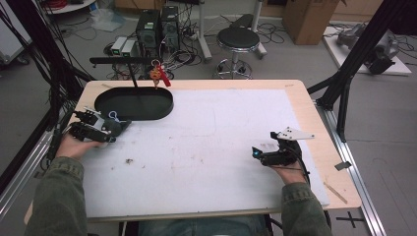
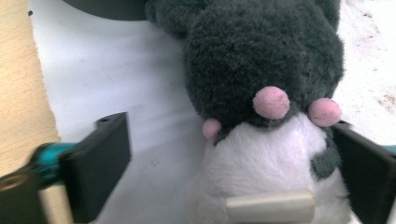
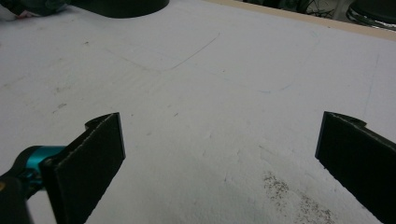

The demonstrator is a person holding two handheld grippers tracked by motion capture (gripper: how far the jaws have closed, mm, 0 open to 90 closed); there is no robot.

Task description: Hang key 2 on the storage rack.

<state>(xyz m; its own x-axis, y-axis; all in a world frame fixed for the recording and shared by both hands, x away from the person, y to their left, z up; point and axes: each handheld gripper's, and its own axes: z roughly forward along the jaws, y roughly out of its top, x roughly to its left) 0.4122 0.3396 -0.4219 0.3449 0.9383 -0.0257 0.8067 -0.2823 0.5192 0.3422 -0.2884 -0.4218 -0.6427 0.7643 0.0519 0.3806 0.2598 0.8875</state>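
While unclamped, plush toy (image 2: 261, 93) between left tongs (image 2: 233, 163).

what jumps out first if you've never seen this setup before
The dark grey and white plush toy with small pink pom-poms lies on the white table cover between the open jaws of the left gripper, near the table's left edge. Just behind it sits a black oval tray, with a red tag hanging from a stand above it.
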